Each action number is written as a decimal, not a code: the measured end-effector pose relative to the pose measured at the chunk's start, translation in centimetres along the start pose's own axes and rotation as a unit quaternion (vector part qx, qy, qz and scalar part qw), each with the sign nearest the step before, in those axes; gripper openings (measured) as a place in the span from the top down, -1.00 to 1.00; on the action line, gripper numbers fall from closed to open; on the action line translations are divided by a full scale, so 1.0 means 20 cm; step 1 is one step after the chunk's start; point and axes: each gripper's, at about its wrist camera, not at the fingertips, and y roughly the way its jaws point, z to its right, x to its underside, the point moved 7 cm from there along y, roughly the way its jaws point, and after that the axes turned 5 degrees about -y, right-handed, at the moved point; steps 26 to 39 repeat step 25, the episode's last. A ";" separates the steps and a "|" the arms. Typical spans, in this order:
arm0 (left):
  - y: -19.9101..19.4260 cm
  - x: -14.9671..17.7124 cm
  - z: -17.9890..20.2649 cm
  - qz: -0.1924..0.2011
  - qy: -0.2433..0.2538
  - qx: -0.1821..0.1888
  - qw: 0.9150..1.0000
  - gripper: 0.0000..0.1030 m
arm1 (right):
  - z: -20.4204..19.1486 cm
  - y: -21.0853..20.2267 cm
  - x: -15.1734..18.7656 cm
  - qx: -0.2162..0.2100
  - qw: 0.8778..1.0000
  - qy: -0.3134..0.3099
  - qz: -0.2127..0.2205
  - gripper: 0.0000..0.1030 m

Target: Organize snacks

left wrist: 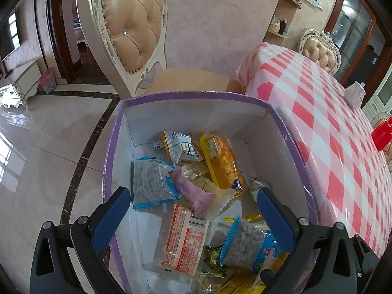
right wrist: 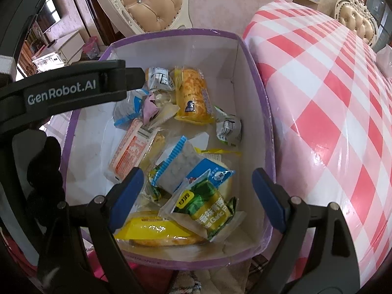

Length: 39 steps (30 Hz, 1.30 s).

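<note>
Both grippers, left gripper (left wrist: 193, 212) and right gripper (right wrist: 197, 191), gape empty over the snack box (right wrist: 259, 78) beside the checked tablecloth (right wrist: 330, 98).

The left gripper (left wrist: 193, 208) is held tilted steeply downward, its blue-padded jaws spread wide with nothing pinched between them. The right gripper (right wrist: 198, 191) is angled downward likewise, jaws parted wide and empty. A black-gloved hand (right wrist: 45, 171) is seen behind the left gripper's body.
</note>
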 end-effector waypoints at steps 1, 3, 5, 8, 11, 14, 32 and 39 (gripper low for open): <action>0.00 0.00 0.00 0.000 0.001 -0.001 1.000 -1.00 | 0.00 0.00 0.00 -0.001 1.000 0.000 0.000 -0.77; 0.00 0.00 0.01 -0.001 0.003 -0.002 1.000 -1.00 | 0.00 0.00 0.01 -0.001 1.000 0.001 -0.001 -0.77; 0.01 0.01 0.01 -0.002 0.005 -0.004 1.000 -1.00 | 0.00 0.00 0.01 -0.002 1.000 0.002 -0.001 -0.77; 0.01 0.01 0.01 -0.002 0.006 -0.008 1.000 -1.00 | 0.00 0.00 0.01 -0.002 1.000 0.004 -0.001 -0.77; 0.01 0.01 0.00 -0.002 0.006 -0.010 1.000 -1.00 | 0.00 0.00 0.01 -0.003 1.000 0.004 -0.001 -0.77; 0.02 0.01 0.00 -0.003 0.006 -0.012 1.000 -1.00 | 0.01 0.01 0.02 -0.003 1.000 0.005 -0.002 -0.77; 0.04 0.02 0.00 -0.006 0.006 -0.021 1.000 -1.00 | 0.01 0.01 0.02 -0.004 1.000 0.008 -0.004 -0.77; 0.04 0.02 0.00 -0.006 0.006 -0.021 1.000 -1.00 | 0.01 0.01 0.02 -0.004 1.000 0.008 -0.004 -0.77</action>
